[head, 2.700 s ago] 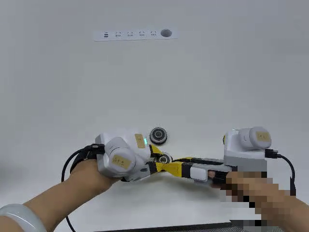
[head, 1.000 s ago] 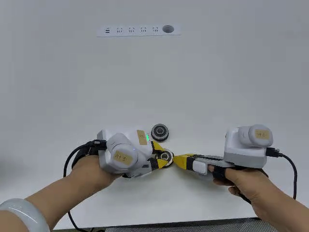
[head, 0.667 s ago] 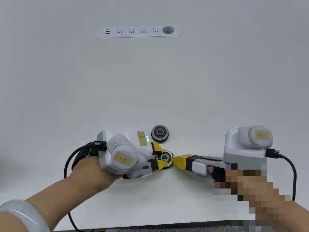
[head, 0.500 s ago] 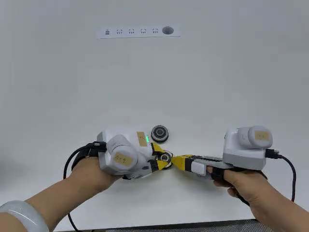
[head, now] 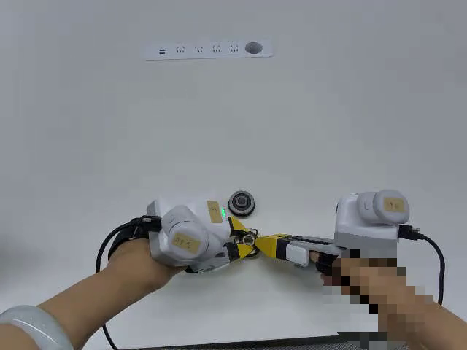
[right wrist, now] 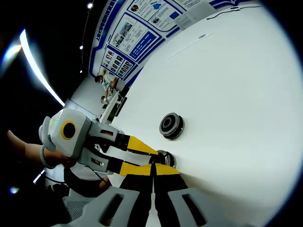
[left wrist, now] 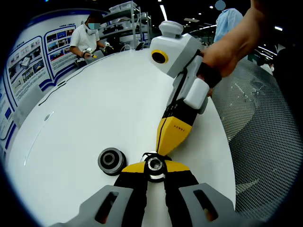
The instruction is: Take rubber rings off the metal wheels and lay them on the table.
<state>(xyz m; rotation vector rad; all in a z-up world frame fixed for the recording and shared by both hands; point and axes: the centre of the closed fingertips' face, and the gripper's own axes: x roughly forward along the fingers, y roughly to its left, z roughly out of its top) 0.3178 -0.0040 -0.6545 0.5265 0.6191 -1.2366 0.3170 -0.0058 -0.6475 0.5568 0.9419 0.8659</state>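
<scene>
Left gripper (left wrist: 154, 168): jaws clenched on a small metal wheel (left wrist: 154, 163), one yellow tip on each side of it. The wheel is held low over the white table (head: 328, 146), close to the near edge and about midway along it. Its hub faces up along the jaws.

Right gripper (right wrist: 152, 169): jaws pressed together with no gap visible between the yellow tips. It comes in from the opposite side, nose to nose with the left gripper. Its tips meet the rim of the held wheel. I cannot tell whether a lip of the rubber ring is caught between them.

A hand (head: 139, 259) holds the left gripper body, and a black cable (head: 109, 240) loops away behind it. A second black cable (head: 438, 251) leaves the rear of the right gripper.

Second wheel (head: 241, 203): lies flat on the table just beyond the held one, toward the far edge, apart from both grippers. It has a dark outer band around a lighter hub.

Power strip (head: 208, 49): white, well away, lying parallel to the far edge.

A person (left wrist: 87, 38) stands beyond the far end of the table in the left gripper view.
</scene>
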